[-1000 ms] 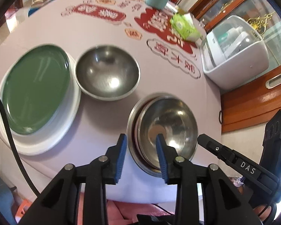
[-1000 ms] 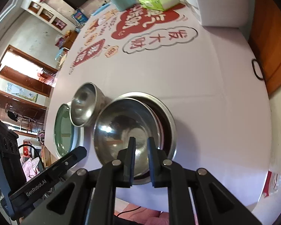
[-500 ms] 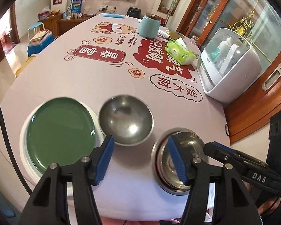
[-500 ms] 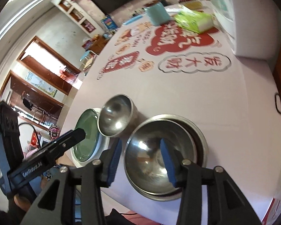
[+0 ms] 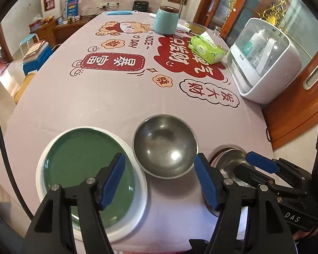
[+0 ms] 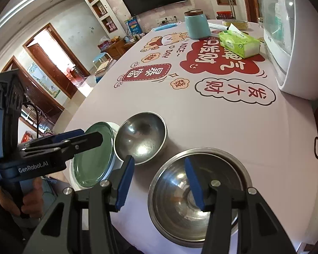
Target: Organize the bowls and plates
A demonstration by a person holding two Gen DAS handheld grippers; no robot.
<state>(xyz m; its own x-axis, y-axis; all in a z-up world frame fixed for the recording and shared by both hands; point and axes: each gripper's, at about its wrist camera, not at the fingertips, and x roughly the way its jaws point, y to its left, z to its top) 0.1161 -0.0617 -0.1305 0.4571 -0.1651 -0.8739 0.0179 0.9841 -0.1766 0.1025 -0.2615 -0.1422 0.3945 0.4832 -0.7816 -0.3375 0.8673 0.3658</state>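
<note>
A green plate (image 5: pixel 84 165) lies on a white plate (image 5: pixel 142 194) at the near left of the table. Right of them stands a small steel bowl (image 5: pixel 165 146). Further right, a steel bowl is nested in a wider one (image 6: pixel 197 192). My left gripper (image 5: pixel 160 158) hovers above the near table edge in front of the small bowl, jaws opening, nothing between them. My right gripper (image 6: pixel 159 160) hangs over the near left rim of the nested bowls, jaws also opening and gripping nothing. Each gripper shows in the other's view: right gripper (image 5: pixel 262 165), left gripper (image 6: pixel 74 137).
On the printed tablecloth (image 5: pixel 116 97) stand a teal jar (image 5: pixel 166 21) and a green tissue pack (image 5: pixel 205 48) at the far end. A white appliance with a clear lid (image 5: pixel 265 63) takes the right edge. Wooden cabinets flank the right side.
Both grippers were narrow at the rim of the nested steel bowl; they have spread their jaws, let go, and drawn back and upward. The bowl stays nested.
</note>
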